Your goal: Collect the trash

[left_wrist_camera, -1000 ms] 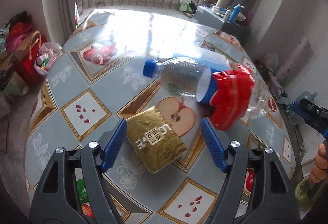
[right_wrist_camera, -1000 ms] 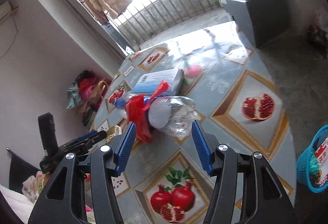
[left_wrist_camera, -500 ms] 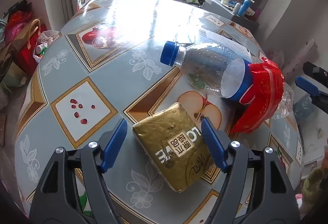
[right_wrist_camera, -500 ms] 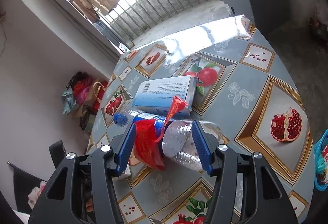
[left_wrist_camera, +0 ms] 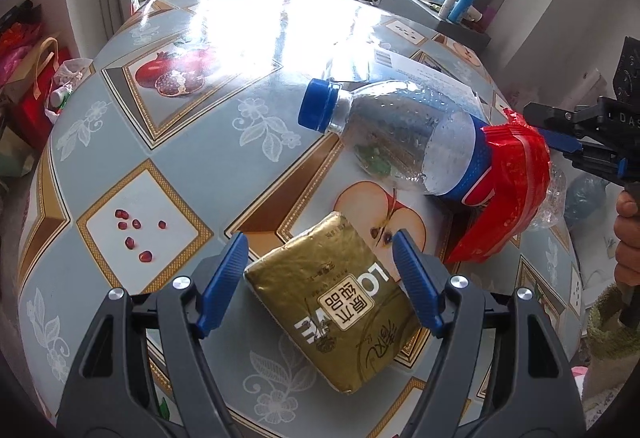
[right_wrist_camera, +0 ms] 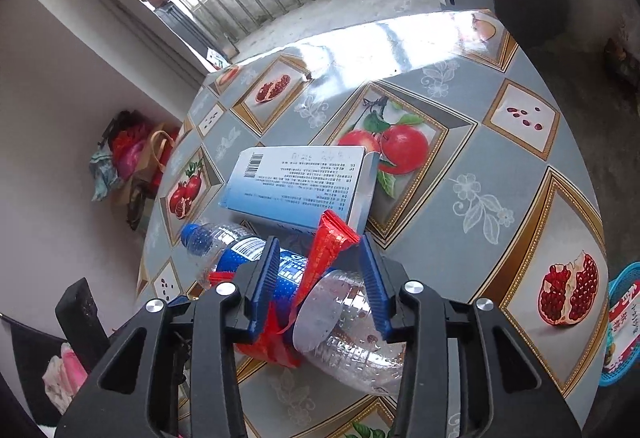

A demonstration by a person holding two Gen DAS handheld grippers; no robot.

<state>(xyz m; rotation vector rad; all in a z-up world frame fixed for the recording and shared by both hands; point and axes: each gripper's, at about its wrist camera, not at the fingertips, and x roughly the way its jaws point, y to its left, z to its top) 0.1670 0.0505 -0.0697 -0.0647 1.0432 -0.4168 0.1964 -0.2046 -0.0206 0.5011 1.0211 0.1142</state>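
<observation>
Trash is lying together on the fruit-print counter (left_wrist_camera: pixel 168 141). Right tongs (right_wrist_camera: pixel 320 270) have just been closing, narrowing around the red wrapper (right_wrist_camera: pixel 324 250) draped over the clear plastic bottle (right_wrist_camera: pixel 352 322); whether the pads are pressing yet, I cannot tell. Squeezing bottle and wrapper together seems wise. Left tongs (left_wrist_camera: pixel 320 262) are standing wide, straddling the gold foil packet (left_wrist_camera: pixel 332 298) without touching it.

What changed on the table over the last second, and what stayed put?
The right gripper moved in over the plastic bottle and red wrapper, its jaws just closing around them. The left gripper came nearer the gold packet, jaws open. Bottle, packet and blue box stayed put.
</observation>
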